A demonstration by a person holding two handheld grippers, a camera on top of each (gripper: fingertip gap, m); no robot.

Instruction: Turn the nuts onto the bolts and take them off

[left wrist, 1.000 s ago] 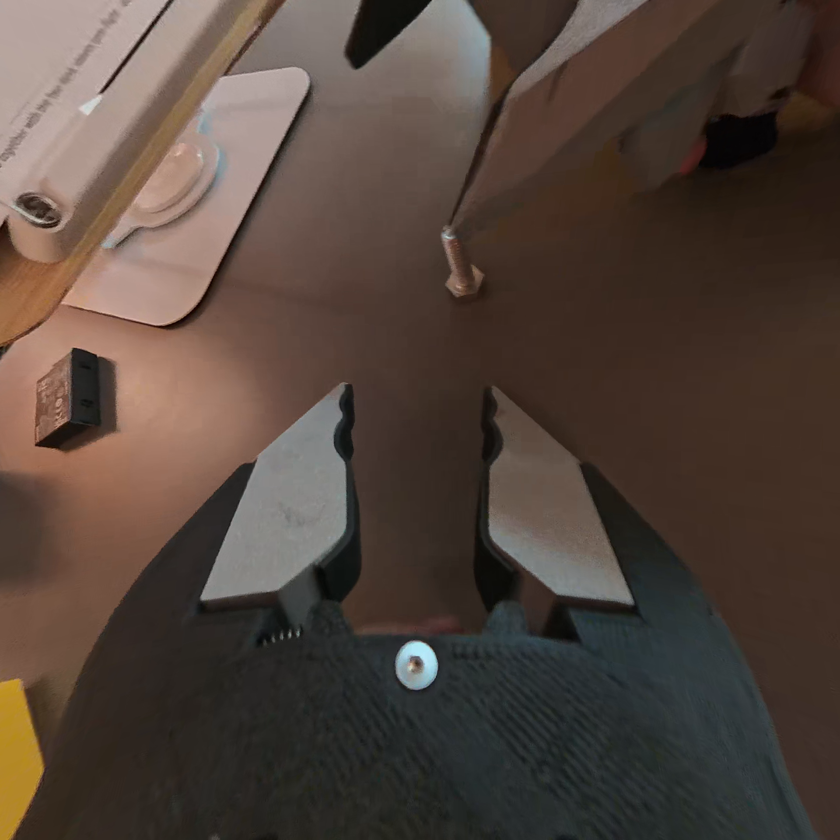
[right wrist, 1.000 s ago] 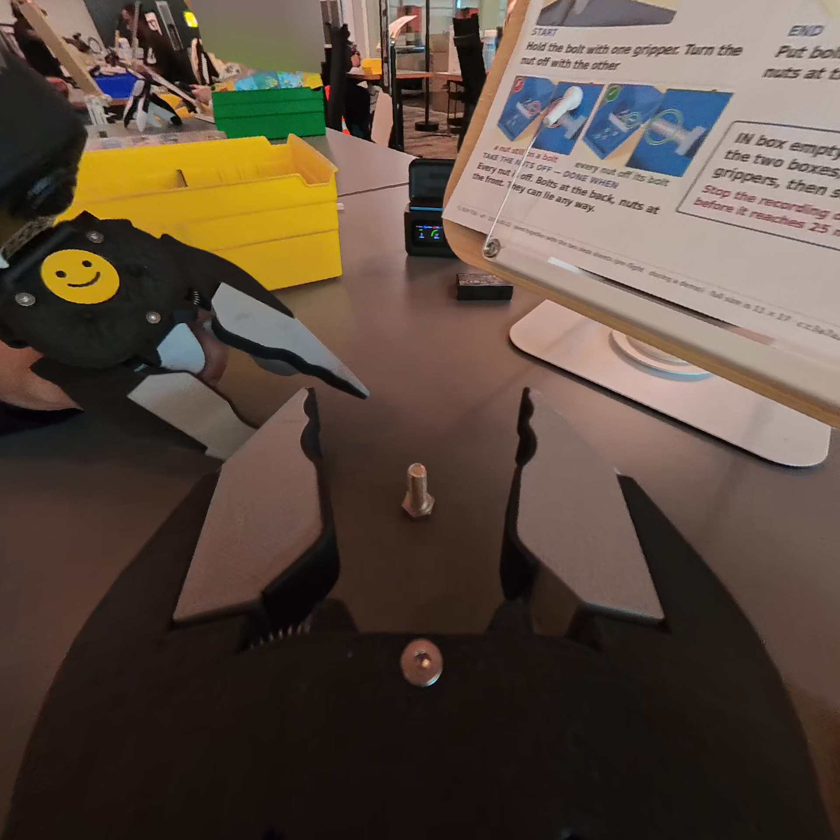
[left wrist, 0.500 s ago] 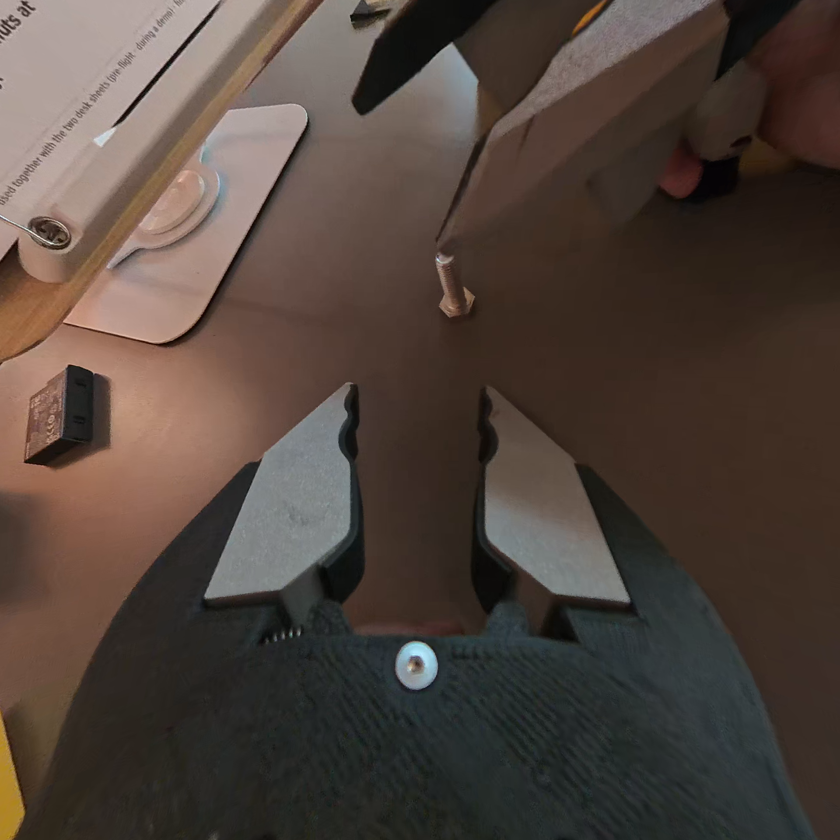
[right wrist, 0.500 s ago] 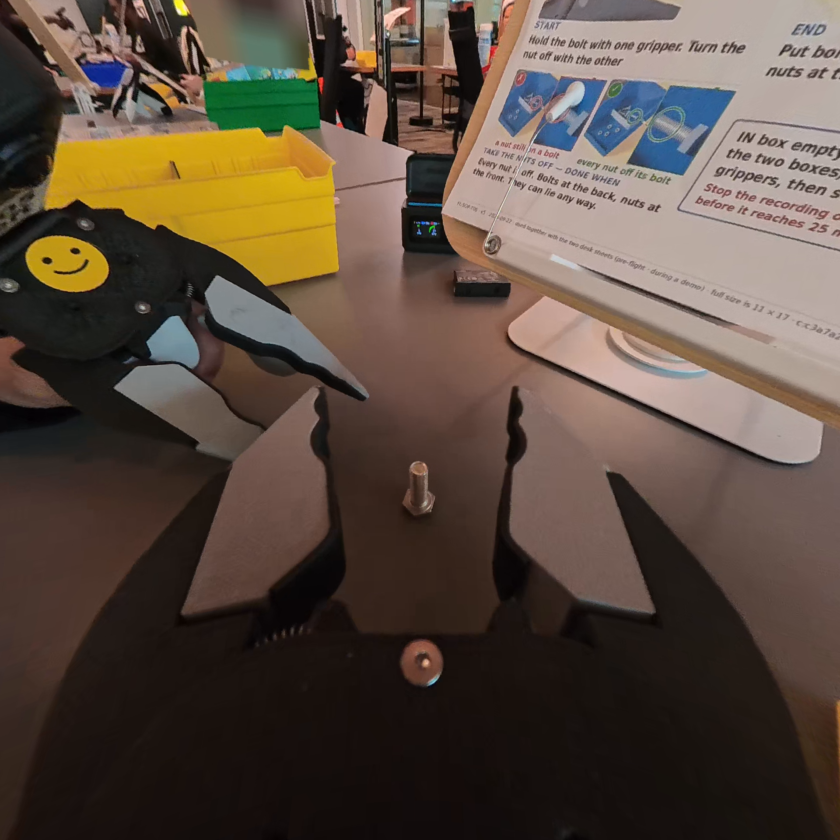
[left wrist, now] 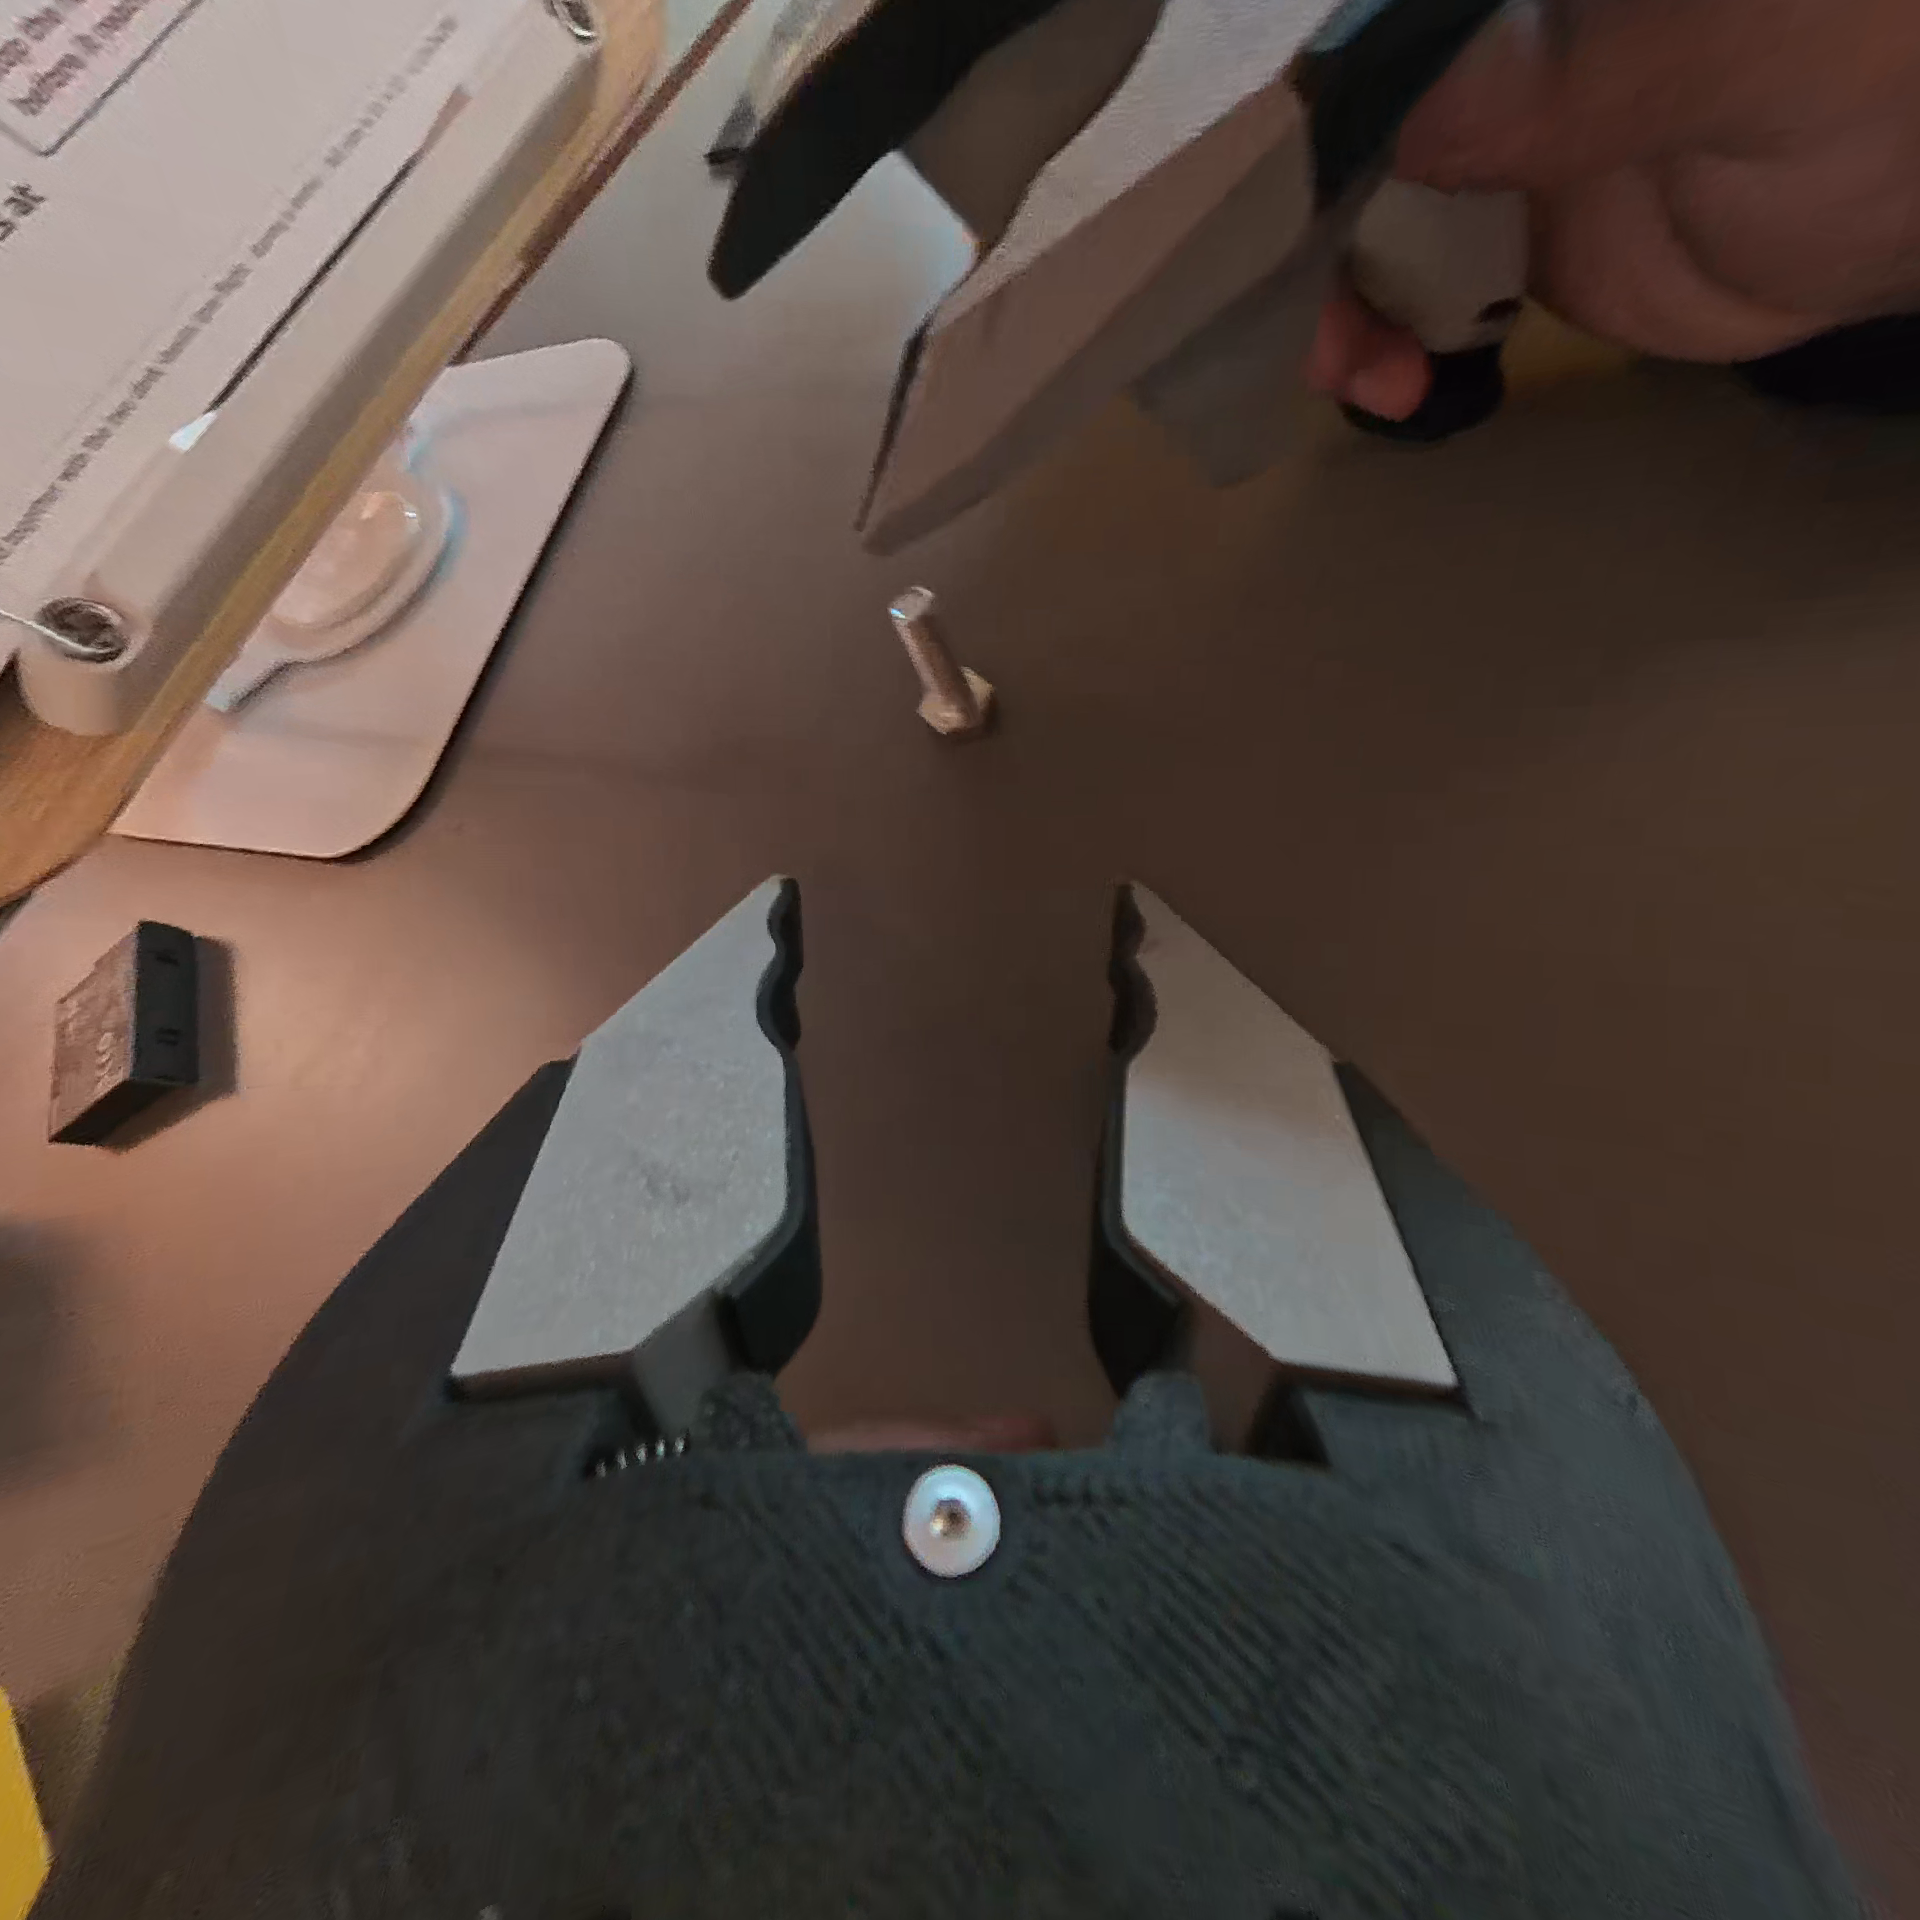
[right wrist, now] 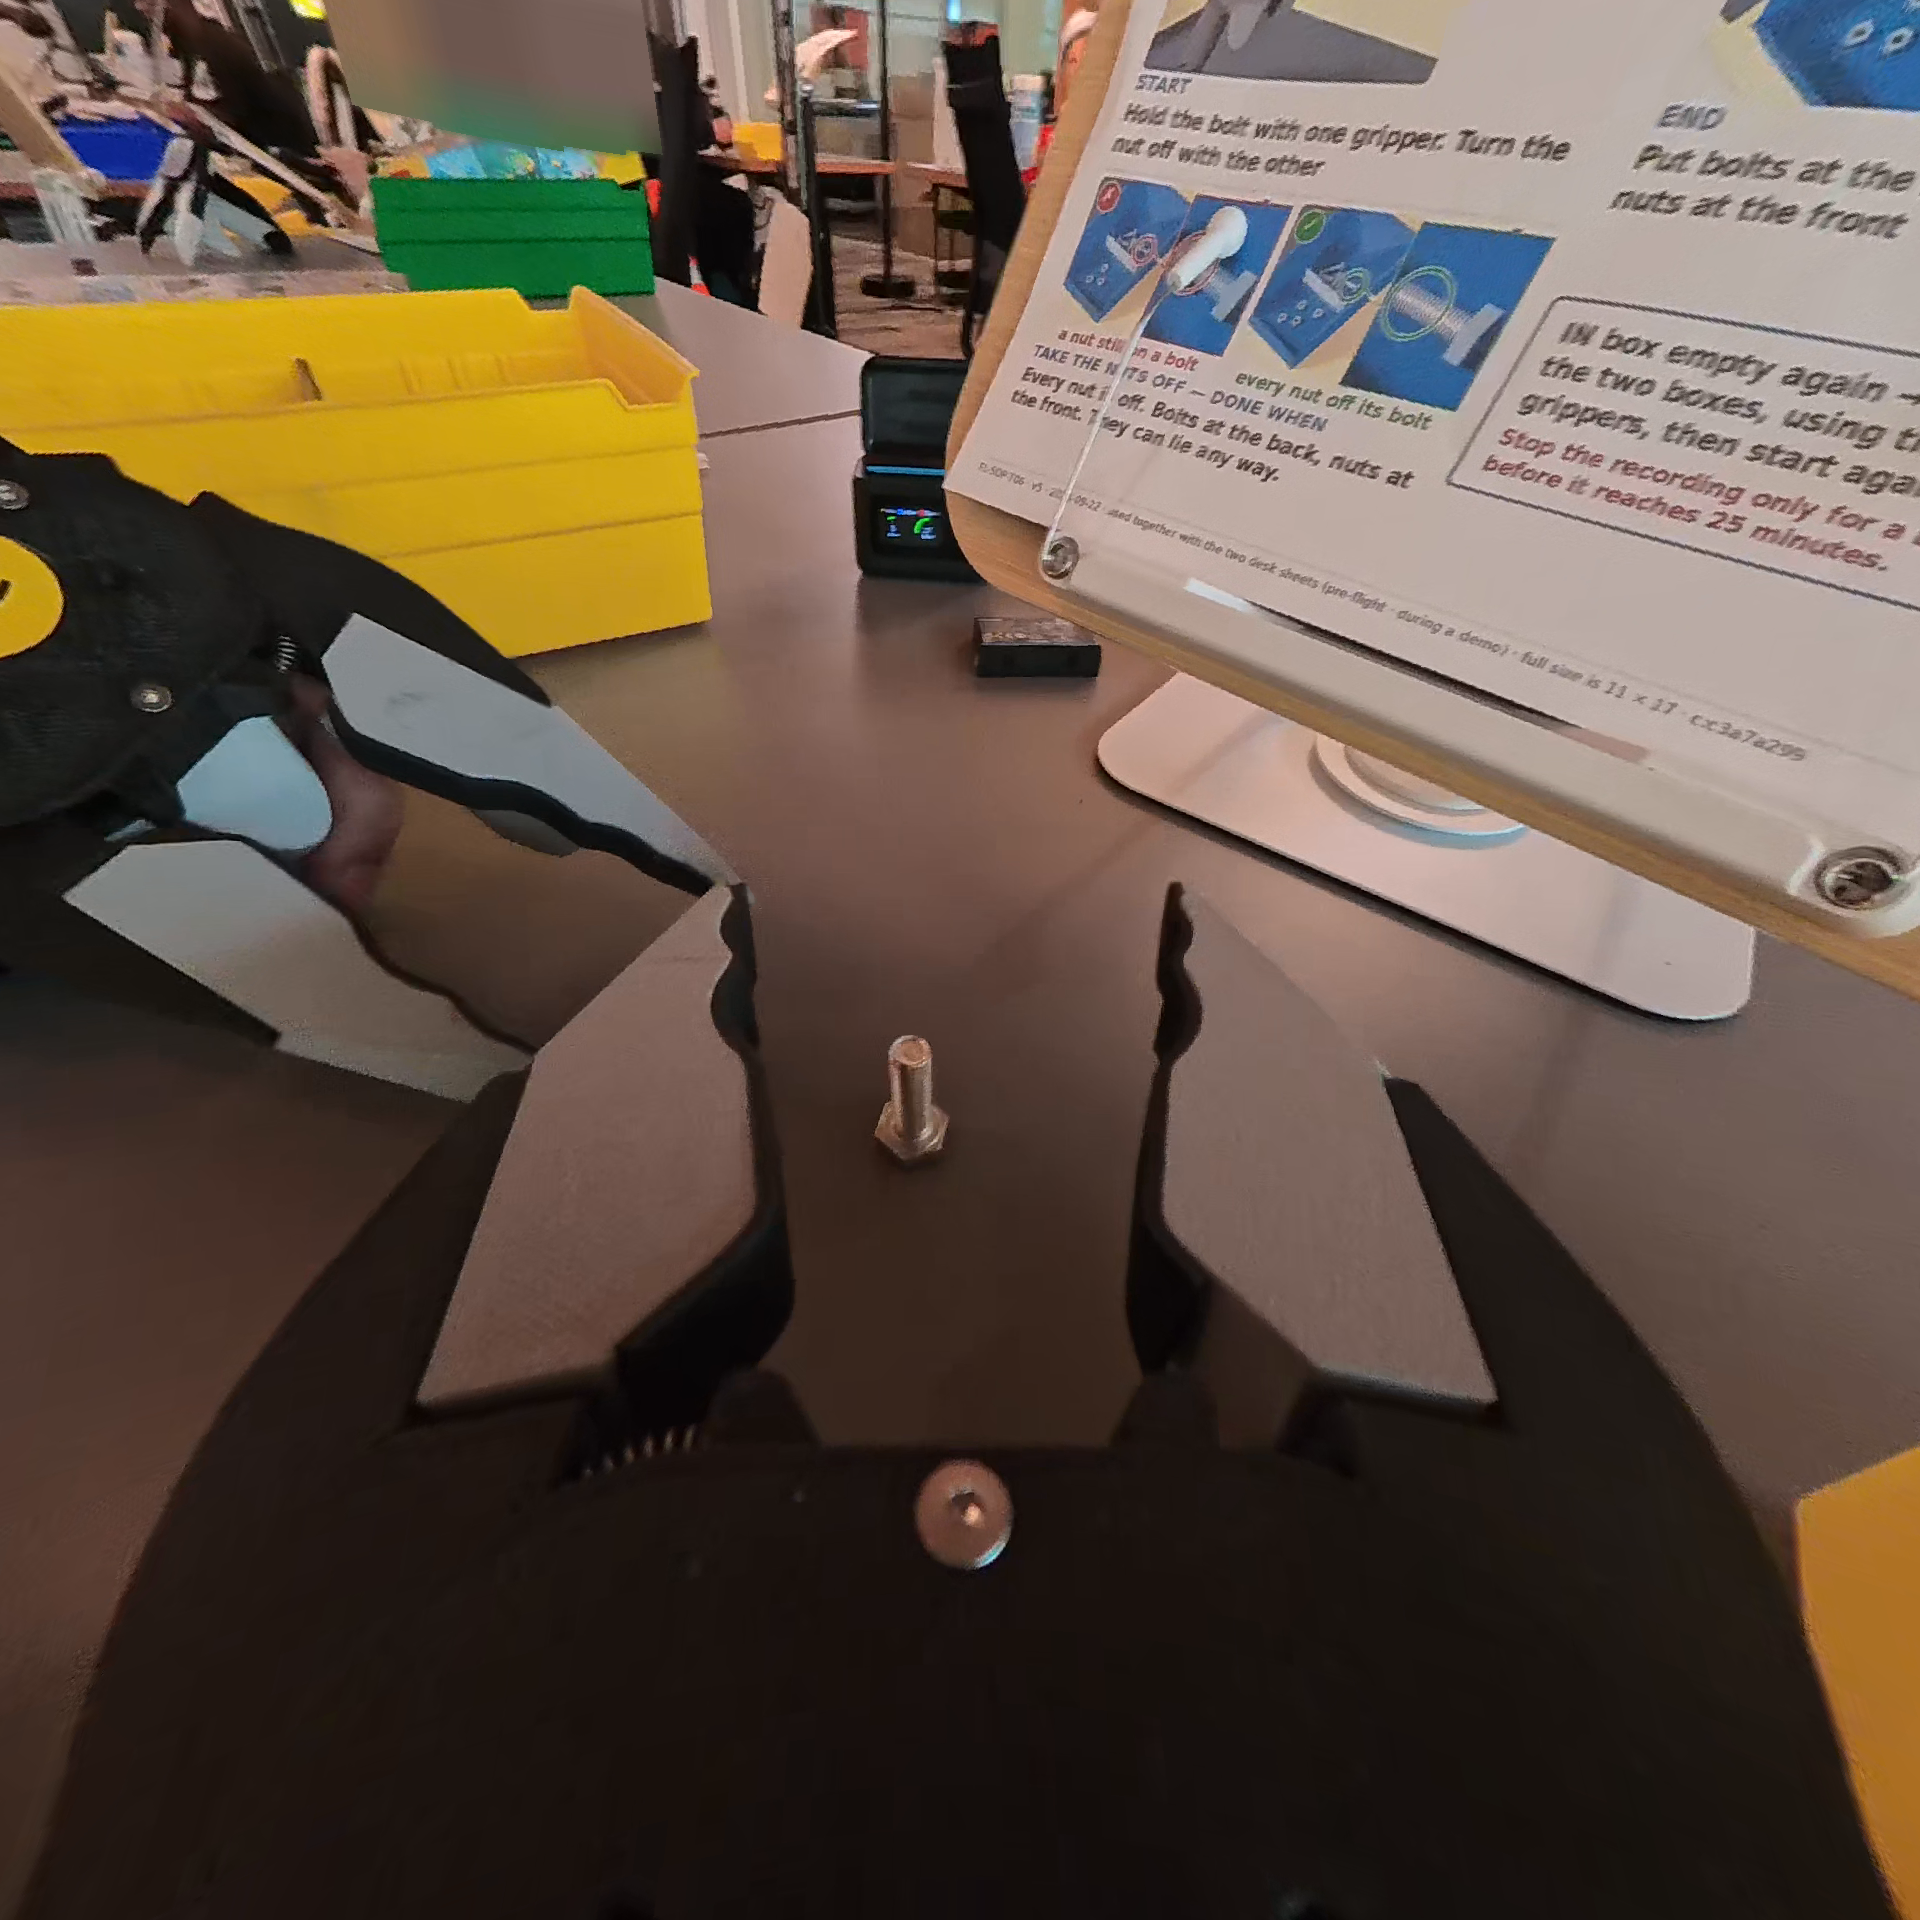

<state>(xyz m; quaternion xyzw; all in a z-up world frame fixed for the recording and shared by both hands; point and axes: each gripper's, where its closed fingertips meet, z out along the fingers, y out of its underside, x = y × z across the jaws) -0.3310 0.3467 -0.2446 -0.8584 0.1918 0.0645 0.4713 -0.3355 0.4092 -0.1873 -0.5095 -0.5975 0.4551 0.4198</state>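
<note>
A silver hex bolt [left wrist: 943,670] stands on its head on the dark table, thread up, with no nut on it. In the right wrist view the bolt [right wrist: 911,1103] stands between my right gripper's two fingers. My right gripper [right wrist: 956,904] is open and empty, its fingers on either side of the bolt without touching it. My left gripper [left wrist: 956,899] is open and empty, a short way back from the bolt. The right gripper also shows in the left wrist view [left wrist: 831,416], above and behind the bolt. The left gripper also shows in the right wrist view [right wrist: 613,945], at the left.
A wooden instruction board [right wrist: 1455,364] on a white stand base [right wrist: 1455,894] stands to the right of the bolt. A small black block [left wrist: 130,1034] lies near it. A yellow bin [right wrist: 416,447] and a small black device with a lit screen [right wrist: 904,499] stand farther back.
My right gripper has moved forward so the bolt now sits deeper between its fingers, which have narrowed slightly. My left gripper has drawn back a little from the bolt. The bolt has not moved.
</note>
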